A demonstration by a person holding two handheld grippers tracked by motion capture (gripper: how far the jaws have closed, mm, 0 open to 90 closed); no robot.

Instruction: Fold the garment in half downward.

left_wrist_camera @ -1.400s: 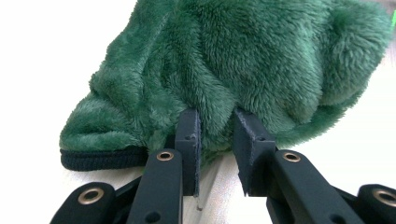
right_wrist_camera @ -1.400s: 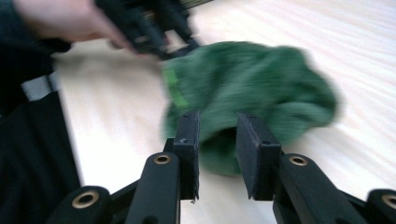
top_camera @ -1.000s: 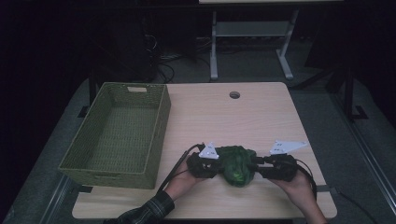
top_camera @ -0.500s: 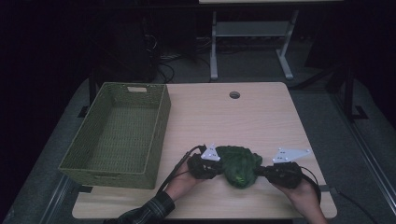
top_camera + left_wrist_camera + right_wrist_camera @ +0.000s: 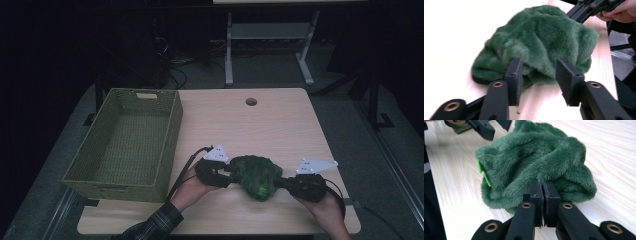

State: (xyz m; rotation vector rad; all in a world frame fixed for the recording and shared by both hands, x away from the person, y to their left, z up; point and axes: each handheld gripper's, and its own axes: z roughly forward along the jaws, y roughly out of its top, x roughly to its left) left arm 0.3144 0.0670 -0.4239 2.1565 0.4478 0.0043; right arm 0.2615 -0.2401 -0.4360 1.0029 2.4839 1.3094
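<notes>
Currently, a person sits at a pale wooden bench (image 5: 280, 125) holding a pair of tongs in each hand. A crumpled green plush cloth (image 5: 256, 176) lies on the bench near its front edge, directly between the two hands.

The right tongs (image 5: 544, 192) are clamped tight on a fold at the cloth's right edge, their pads meeting with fur pinched between them. In the high view these tongs (image 5: 286, 182) reach in from the right.

The left tongs (image 5: 537, 75) stand partly apart; their jaws have just been opening. The cloth's near edge sits in the gap, apparently brushing the pads but not squeezed by them. From above, these tongs (image 5: 231, 172) point in from the left.

The cloth is bunched into a rounded heap, slightly longer from left to right, so each hand faces one end. An empty woven green basket (image 5: 122, 145) stands well to the left, nearer the left hand; carrying the cloth there would likely mean moving leftward across the bench.
</notes>
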